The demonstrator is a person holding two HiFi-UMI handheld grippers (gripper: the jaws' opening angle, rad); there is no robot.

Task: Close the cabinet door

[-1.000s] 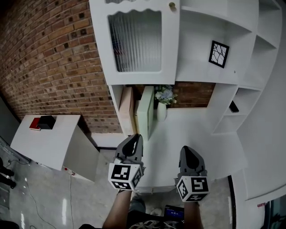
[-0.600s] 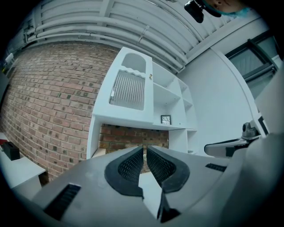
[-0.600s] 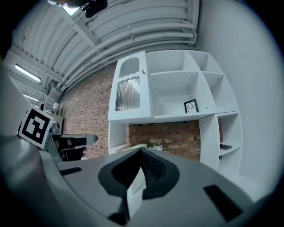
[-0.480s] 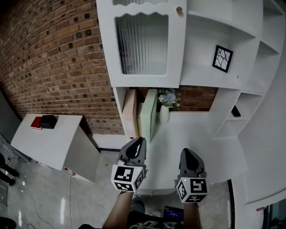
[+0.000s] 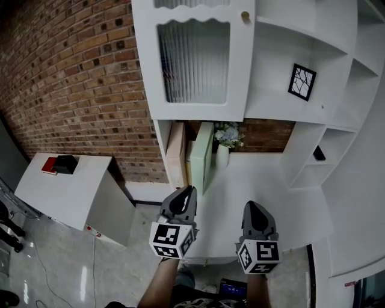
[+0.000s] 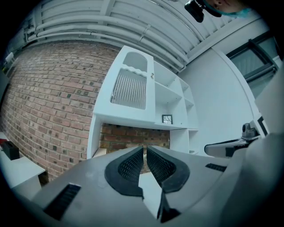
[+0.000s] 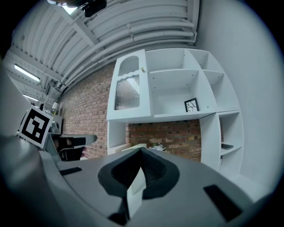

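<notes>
The white cabinet fills the top of the head view. Its upper left door has ribbed glass and a brass knob at its right edge; I cannot tell whether it sits flush. Under it a pale green panel and a beige panel jut out edge-on toward me. My left gripper and right gripper hang side by side low in that view, both shut on nothing and well short of the cabinet. The door shows far beyond the left gripper, and the door likewise beyond the right gripper.
A white counter runs below the shelves, with a vase of flowers at its back. A framed picture leans on a shelf. A white side table with a black box stands left, by the brick wall.
The cabinet has slid slightly down and right in the head view. Both grippers sit a little lower in the picture, still shut and empty.
</notes>
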